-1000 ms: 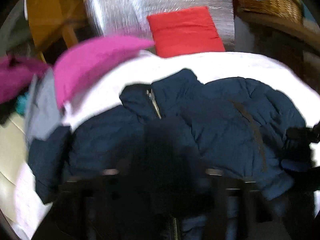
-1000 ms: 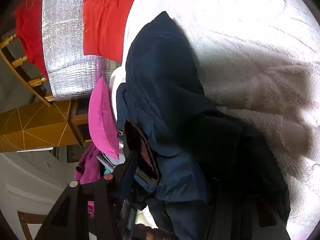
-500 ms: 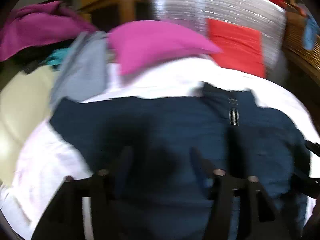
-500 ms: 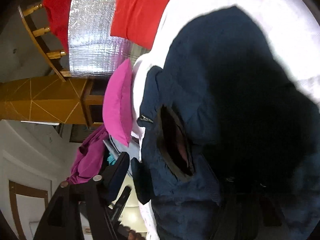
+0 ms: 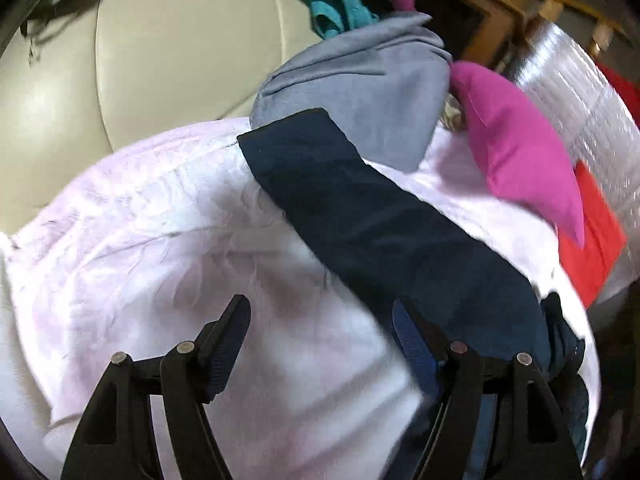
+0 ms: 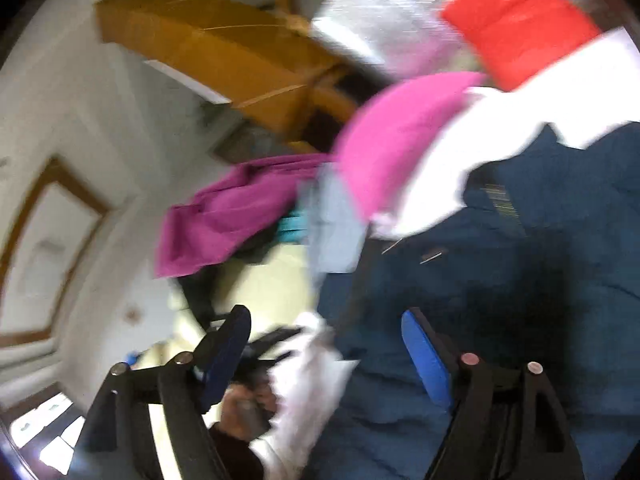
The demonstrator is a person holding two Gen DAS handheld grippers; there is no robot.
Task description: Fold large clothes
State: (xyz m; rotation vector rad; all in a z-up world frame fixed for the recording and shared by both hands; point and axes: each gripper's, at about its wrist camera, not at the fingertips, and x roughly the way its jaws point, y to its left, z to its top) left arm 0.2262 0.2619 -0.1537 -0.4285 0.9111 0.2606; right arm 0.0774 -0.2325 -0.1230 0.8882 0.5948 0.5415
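A navy padded jacket (image 6: 500,280) lies on a white blanket (image 5: 180,240). In the left wrist view one navy sleeve (image 5: 380,220) runs from the upper middle down to the lower right. My left gripper (image 5: 320,308) hovers over the blanket just left of that sleeve, its jaws opening with nothing between them. Its right finger sits at the sleeve's edge. The blurred right wrist view has my right gripper (image 6: 324,316) above the jacket's left edge, jaws also opening and empty.
A pink cushion (image 5: 516,148), a grey garment (image 5: 360,80) and a teal cloth lie at the blanket's far side, with a cream sofa (image 5: 160,60) behind. Red cloth (image 5: 592,240) on silver foil (image 5: 580,92) is at the right. A magenta garment (image 6: 232,216), wooden furniture (image 6: 224,48) and a person's hand (image 6: 244,408) show.
Both grippers let go of the jacket and their jaws widened. The left view swung from the jacket body to its sleeve and the blanket. The right view rose and rolled.
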